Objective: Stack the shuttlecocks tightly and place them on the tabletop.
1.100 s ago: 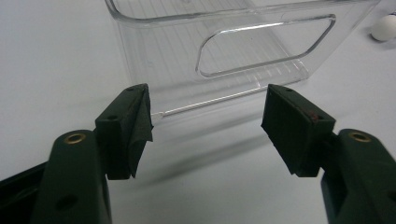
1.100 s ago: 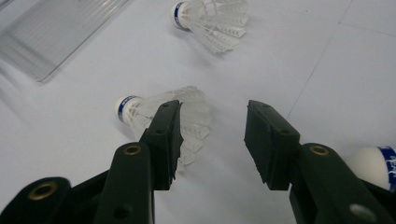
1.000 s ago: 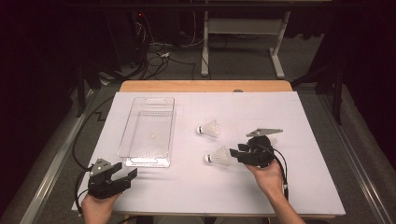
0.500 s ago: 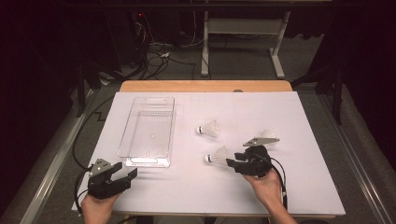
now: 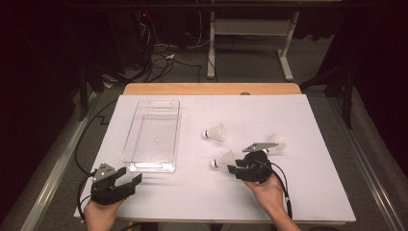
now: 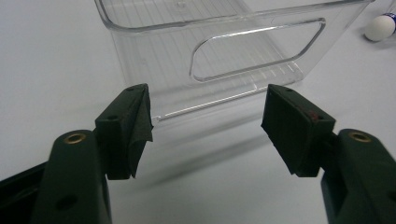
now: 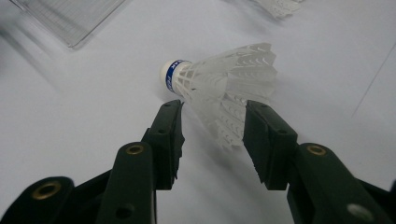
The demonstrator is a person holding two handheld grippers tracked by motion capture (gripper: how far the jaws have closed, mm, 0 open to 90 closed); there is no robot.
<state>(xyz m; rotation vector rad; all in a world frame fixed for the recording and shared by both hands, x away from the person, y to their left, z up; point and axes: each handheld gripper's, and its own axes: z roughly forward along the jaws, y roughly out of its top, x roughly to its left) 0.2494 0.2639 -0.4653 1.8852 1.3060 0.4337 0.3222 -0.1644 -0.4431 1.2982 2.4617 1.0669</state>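
Right claw (image 7: pixel 212 135) half-open, jaws closing round shuttlecock (image 7: pixel 224 81) skirt, pads not yet pressing. Skirt light, springy, crushable; grip gently nr cork, just ahead. Left claw (image 6: pixel 205 126) open, empty.

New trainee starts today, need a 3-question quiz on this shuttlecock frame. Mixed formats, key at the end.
1. True or false: the clear bin already holds a shuttlecock.
2. Multiple choice: the nearest shuttlecock lies where relative to the right gripper? A) far off to one side B) skirt between the jaws, not yet pinched C) lifted off the table.
3. Short answer: how many shuttlecocks lie on the white table cover, and what is the left gripper holding?

Key:
1. False; the bin is empty.
2. B.
3. Three: nearest, middle, and one partly behind the right gripper. The left gripper is open, holding nothing.
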